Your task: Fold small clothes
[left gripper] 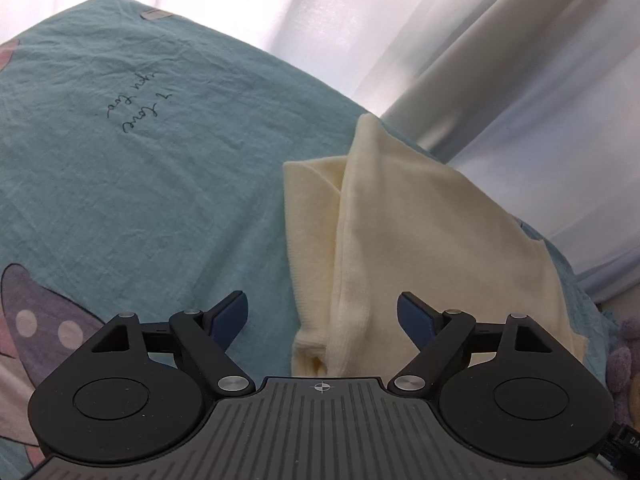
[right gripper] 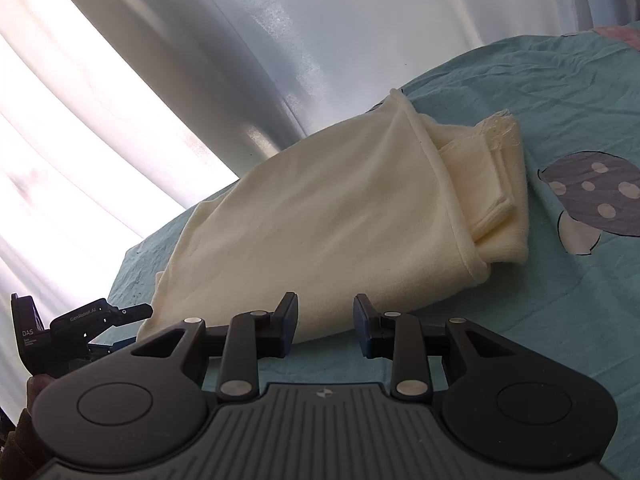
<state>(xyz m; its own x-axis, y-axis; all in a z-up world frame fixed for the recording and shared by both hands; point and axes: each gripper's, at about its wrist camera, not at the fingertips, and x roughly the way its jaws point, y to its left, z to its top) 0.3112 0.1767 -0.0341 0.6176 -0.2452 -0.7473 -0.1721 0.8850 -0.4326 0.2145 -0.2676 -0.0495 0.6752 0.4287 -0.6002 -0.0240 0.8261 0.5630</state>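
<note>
One cream garment [left gripper: 404, 248], folded into overlapping layers, lies on the one teal bedsheet [left gripper: 140, 184] near the bed's edge, with pale curtains [left gripper: 500, 60] behind; in the left wrist view it runs from six o'clock up toward one o'clock. The left gripper [left gripper: 322, 314] hangs over the garment's near hem with its jaws wide and its two blue pads clear of the cloth. The right gripper [right gripper: 326, 324] has a narrow gap between its jaws, nothing pinched, the garment lying just beyond at twelve o'clock; one dotted mushroom print [right gripper: 592, 192] shows at three o'clock.
</note>
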